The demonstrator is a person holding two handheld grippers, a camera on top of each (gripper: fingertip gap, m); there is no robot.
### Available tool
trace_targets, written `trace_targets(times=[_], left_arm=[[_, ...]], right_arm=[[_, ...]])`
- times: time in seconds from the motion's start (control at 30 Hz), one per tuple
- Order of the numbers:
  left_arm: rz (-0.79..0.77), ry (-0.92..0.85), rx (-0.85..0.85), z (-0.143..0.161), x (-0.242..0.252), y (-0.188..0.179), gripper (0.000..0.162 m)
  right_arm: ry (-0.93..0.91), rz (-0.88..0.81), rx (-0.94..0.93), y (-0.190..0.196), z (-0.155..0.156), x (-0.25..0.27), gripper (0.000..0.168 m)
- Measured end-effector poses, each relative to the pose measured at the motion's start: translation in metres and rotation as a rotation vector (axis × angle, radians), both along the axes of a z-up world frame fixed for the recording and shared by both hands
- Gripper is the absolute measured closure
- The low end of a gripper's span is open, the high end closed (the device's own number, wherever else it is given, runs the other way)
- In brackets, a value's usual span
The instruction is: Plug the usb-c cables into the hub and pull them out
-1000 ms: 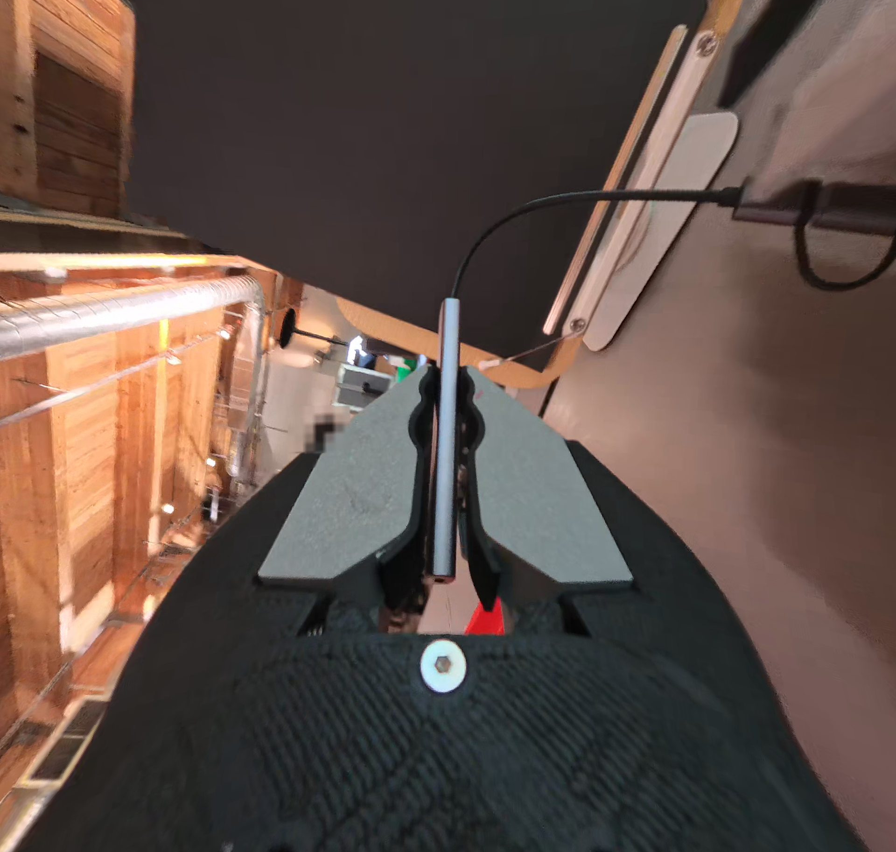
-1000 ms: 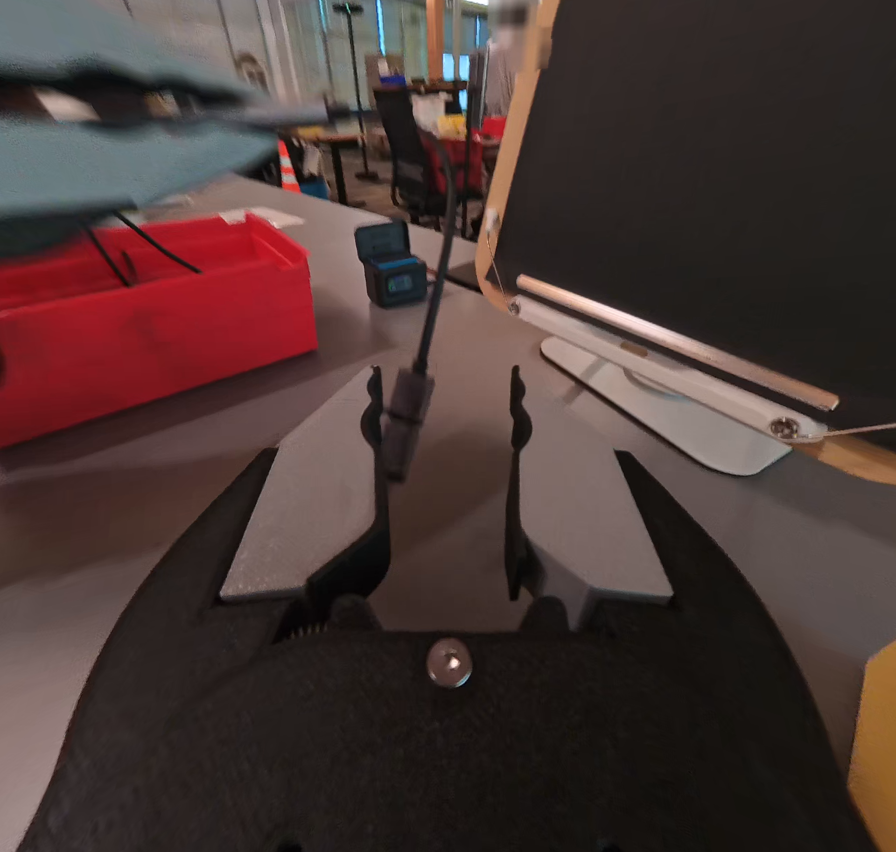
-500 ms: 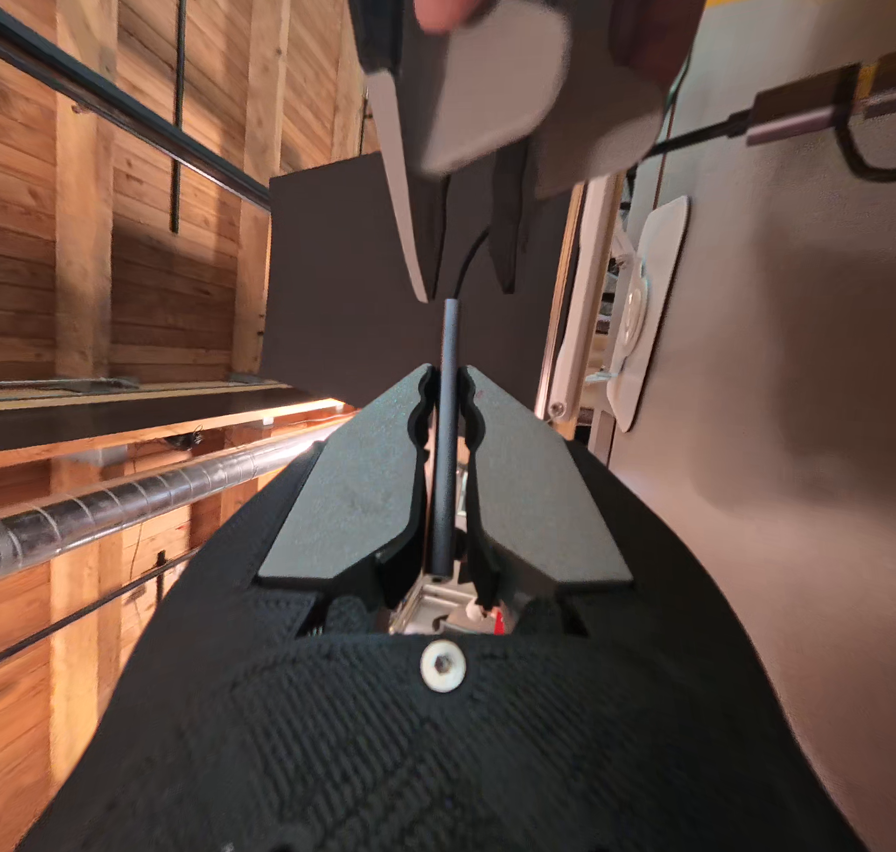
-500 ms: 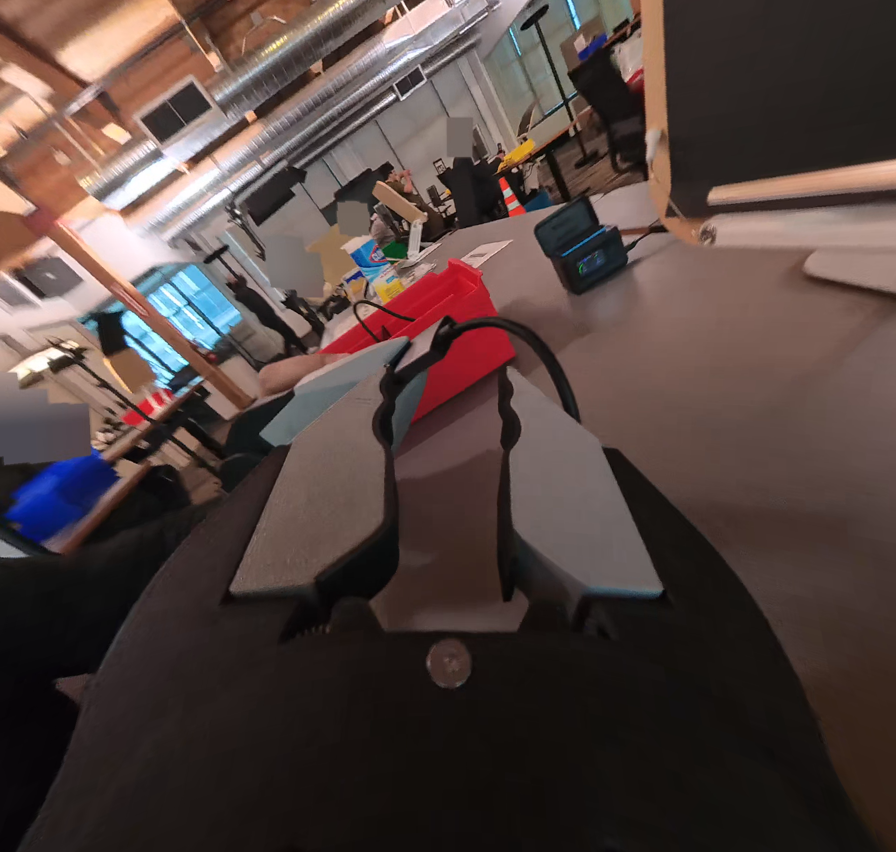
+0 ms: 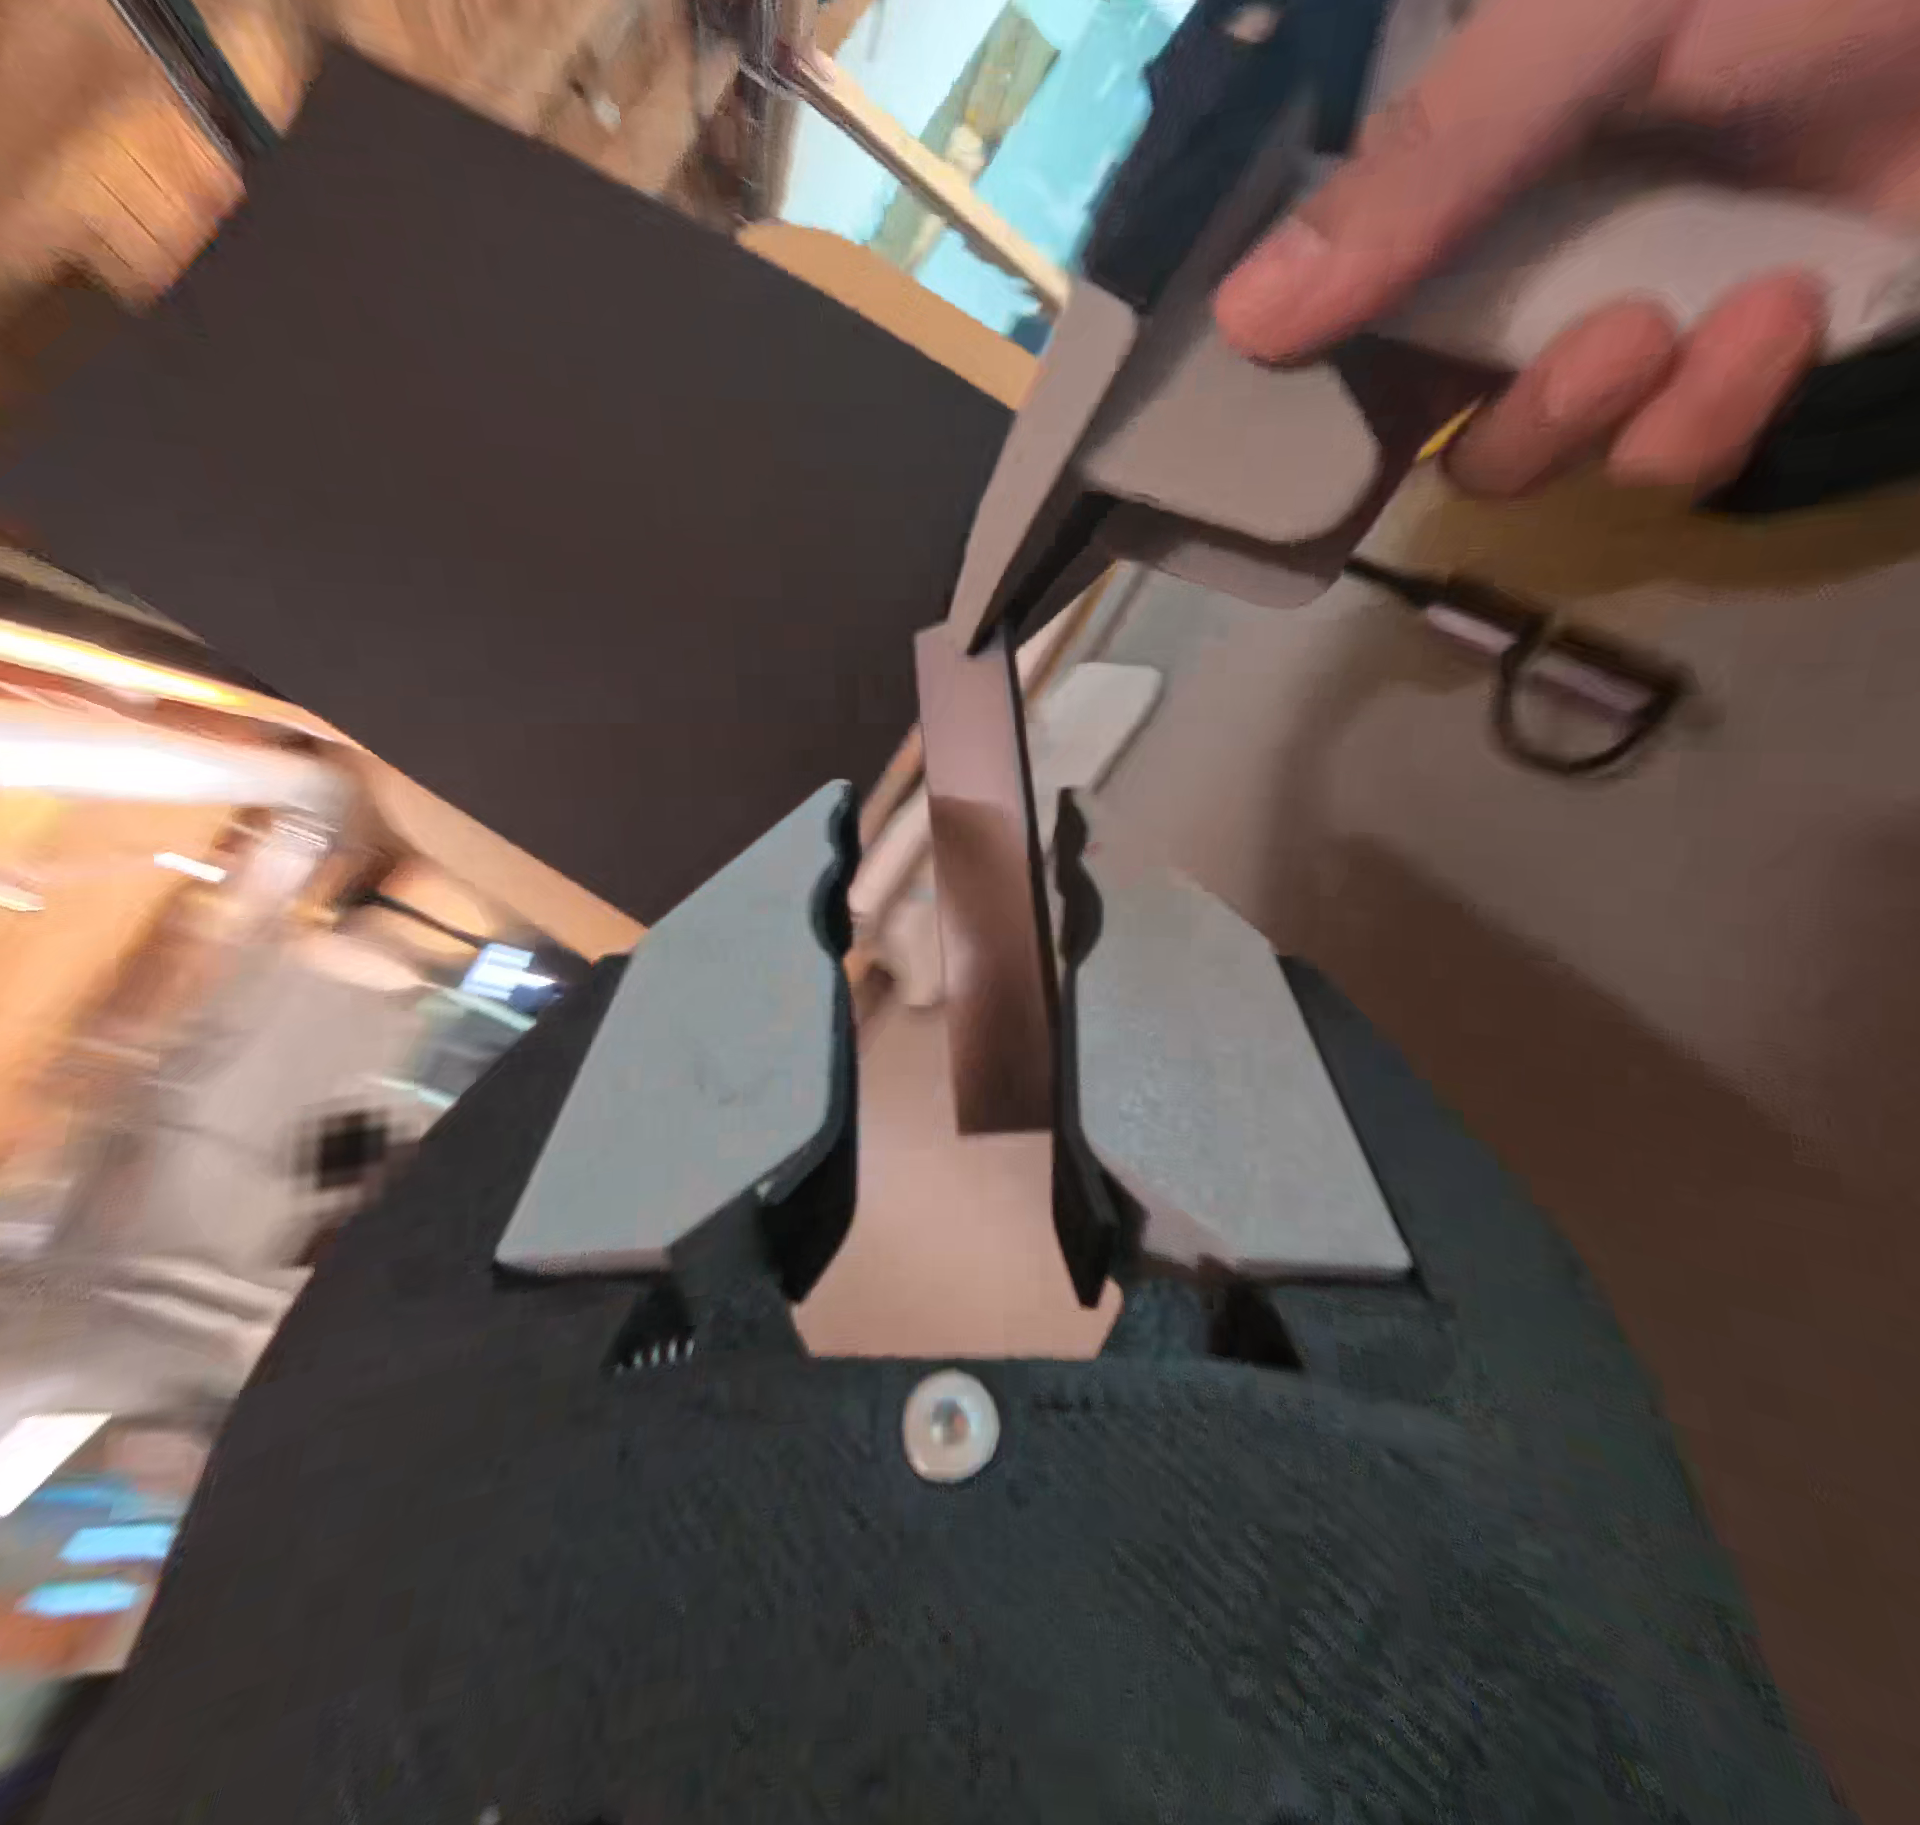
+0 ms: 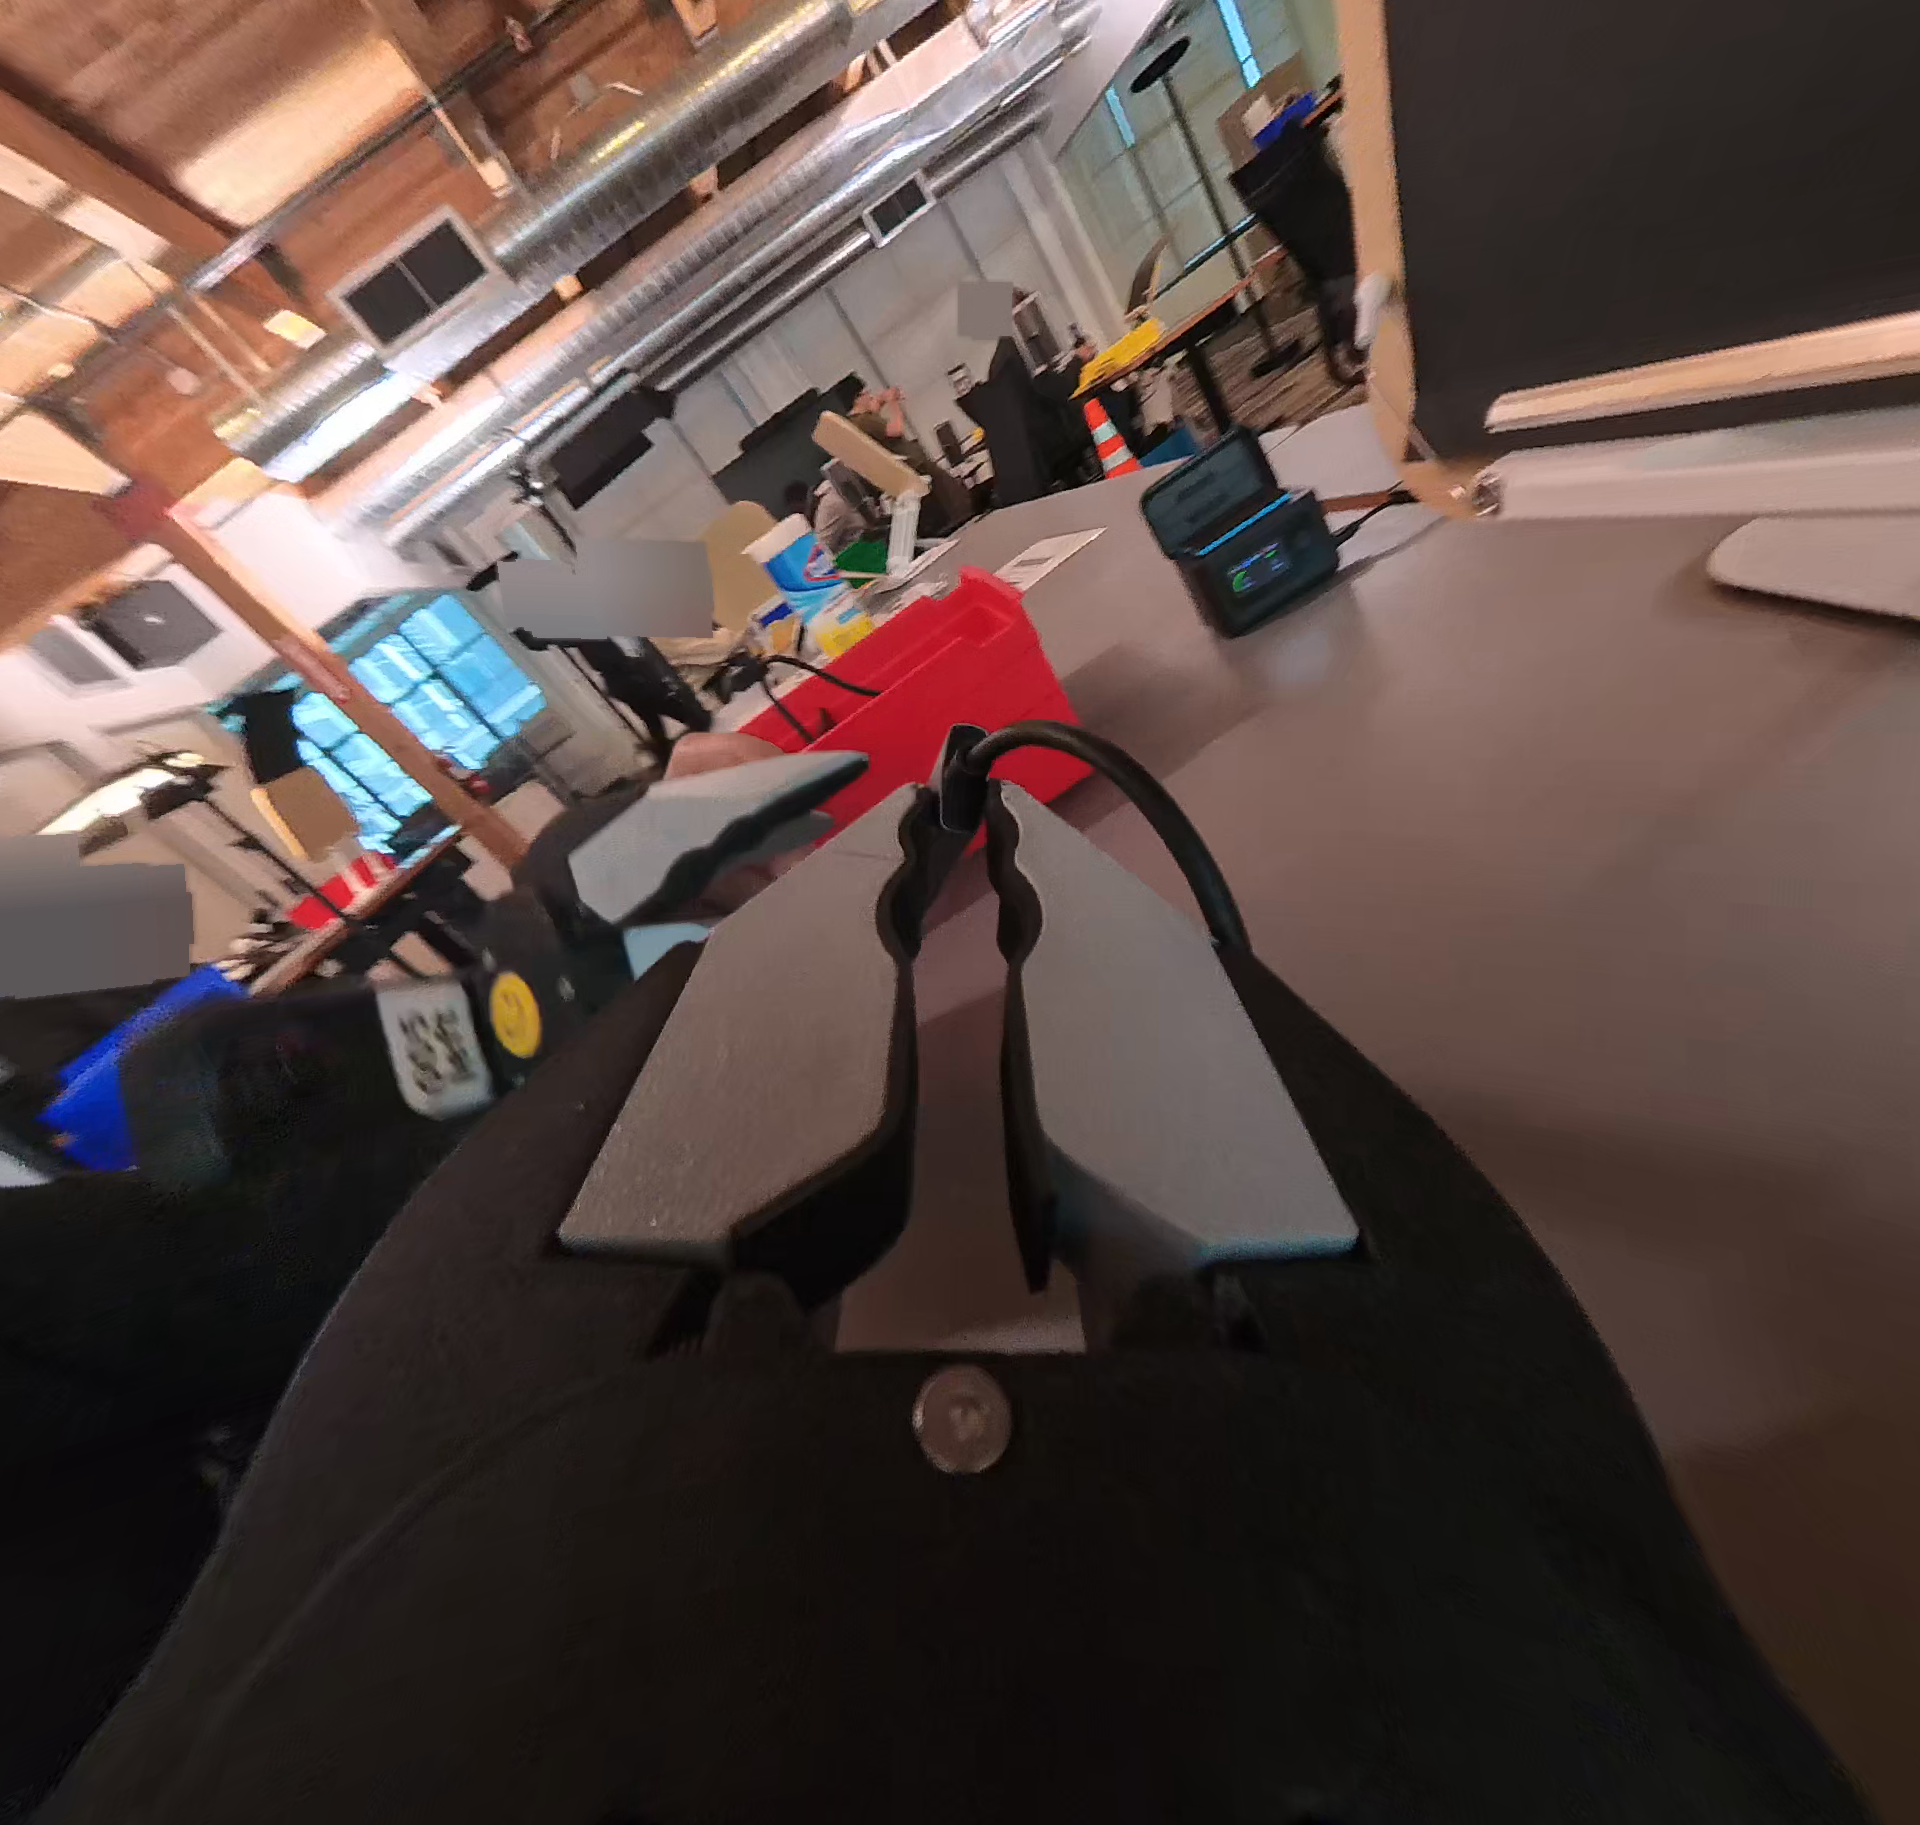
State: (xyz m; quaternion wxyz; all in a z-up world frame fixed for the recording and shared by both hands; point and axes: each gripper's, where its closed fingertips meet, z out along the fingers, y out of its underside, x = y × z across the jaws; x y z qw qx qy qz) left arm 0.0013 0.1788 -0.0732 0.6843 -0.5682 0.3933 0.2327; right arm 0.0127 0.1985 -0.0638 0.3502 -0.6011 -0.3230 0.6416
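Centre of left view: your left gripper (image 5: 951,954) released, hub (image 5: 987,934) loose against one finger. Right gripper (image 6: 951,819) pinches plug (image 6: 961,783); hub may drop.

Black textured tool (image 5: 951,840) bodies, grey angular fingers (image 6: 769,1037), silver centre screws (image 5: 948,1425)

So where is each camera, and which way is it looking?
Left wrist view: on the left gripper, looking along its open jaws at the hub and dark monitor; a hand holding the right gripper shows.
Right wrist view: on the right gripper, looking across the table at a red bin; jaws pinch a cable plug.
Shared: monitor, table, the other gripper.
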Motion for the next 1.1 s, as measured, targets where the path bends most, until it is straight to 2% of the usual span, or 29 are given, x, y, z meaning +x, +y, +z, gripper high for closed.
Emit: trace_targets(times=[0.1, 0.17, 0.27, 0.33, 0.4, 0.43, 0.6, 0.7, 0.83, 0.9, 1.1], left_arm=[[-0.158, -0.34, -0.301, -0.012, -0.001, -0.001, 0.105], [-0.219, -0.502, -0.417, -0.014, -0.004, -0.001, 0.101], [-0.222, -0.62, -0.456, -0.015, -0.018, 0.004, 0.107], [-0.281, -0.629, -0.514, -0.02, -0.015, 0.0, 0.126], [-0.288, -0.644, -0.517, -0.02, -0.014, 0.0, 0.13], [-0.301, -0.636, -0.511, -0.019, -0.013, -0.002, 0.137], [-0.369, -0.548, -0.471, -0.012, -0.004, -0.01, 0.142], [-0.258, -0.401, -0.382, -0.017, -0.012, -0.003, 0.144], [-0.012, -0.055, -0.199, -0.025, -0.036, 0.01, 0.153], [0.02, 0.076, -0.122, -0.025, -0.036, 0.009, 0.155], [0.041, 0.078, -0.153, -0.031, -0.036, 0.011, 0.155]], right_arm=[[-0.017, -0.05, 0.115, 0.003, 0.004, 0.004, 0.162], [-0.004, -0.073, 0.181, 0.002, 0.01, 0.006, 0.163], [0.039, -0.049, 0.227, -0.005, 0.018, 0.007, 0.163], [0.067, -0.027, 0.258, -0.012, 0.024, 0.007, 0.163], [0.088, 0.001, 0.297, -0.019, 0.028, 0.007, 0.163], [0.099, 0.008, 0.317, -0.022, 0.03, 0.007, 0.163], [0.134, 0.025, 0.314, -0.022, 0.036, 0.012, 0.163], [0.091, 0.008, 0.334, -0.019, 0.029, 0.01, 0.162], [0.055, 0.02, 0.341, -0.023, 0.022, 0.004, 0.15], [0.04, 0.009, 0.335, -0.023, 0.019, 0.001, 0.148], [0.005, -0.005, 0.28, -0.016, 0.011, -0.001, 0.149]])
